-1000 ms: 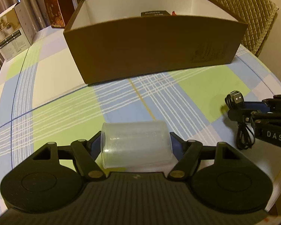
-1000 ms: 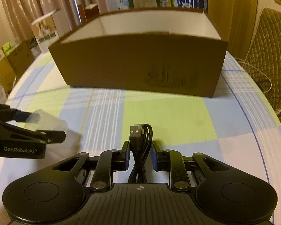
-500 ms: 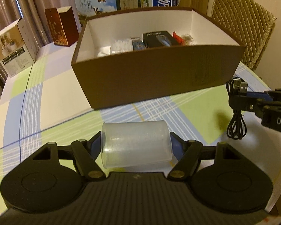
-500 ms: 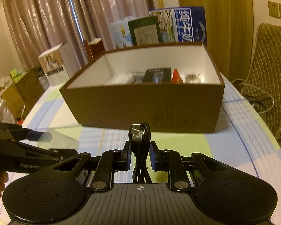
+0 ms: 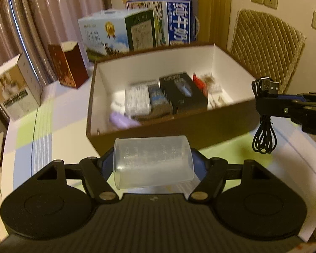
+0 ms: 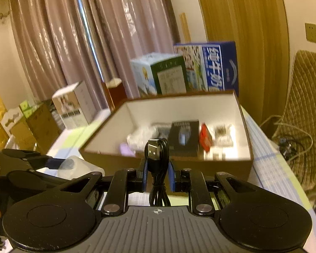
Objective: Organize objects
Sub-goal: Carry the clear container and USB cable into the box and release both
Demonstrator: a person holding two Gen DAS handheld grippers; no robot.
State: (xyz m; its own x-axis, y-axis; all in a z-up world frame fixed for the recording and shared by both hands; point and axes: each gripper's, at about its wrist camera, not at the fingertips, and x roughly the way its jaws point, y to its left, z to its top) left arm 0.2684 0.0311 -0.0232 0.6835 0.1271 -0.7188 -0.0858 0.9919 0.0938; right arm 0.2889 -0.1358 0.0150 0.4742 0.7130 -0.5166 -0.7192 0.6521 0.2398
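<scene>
My left gripper [image 5: 153,164] is shut on a clear plastic measuring cup [image 5: 152,165], held sideways above the table just in front of the brown cardboard box [image 5: 179,129]. My right gripper [image 6: 158,171] is shut on a coiled black USB cable [image 6: 158,158], lifted near the box's front wall [image 6: 179,163]. The cable [image 5: 263,130] also hangs in the left wrist view at the right. The cup [image 6: 73,166] shows at the left of the right wrist view. The box holds several items, among them a black package [image 5: 183,92] and a red packet [image 5: 200,82].
A table with a checked cloth [image 5: 42,122] carries a white carton [image 5: 14,92], a dark red carton [image 5: 67,67] and milk cartons [image 5: 137,29] behind the box. A quilted chair [image 5: 267,48] stands at the right. Cables [image 6: 292,143] lie on the floor.
Both grippers have risen with their loads and moved toward the box. Its inside now shows from above in both views.
</scene>
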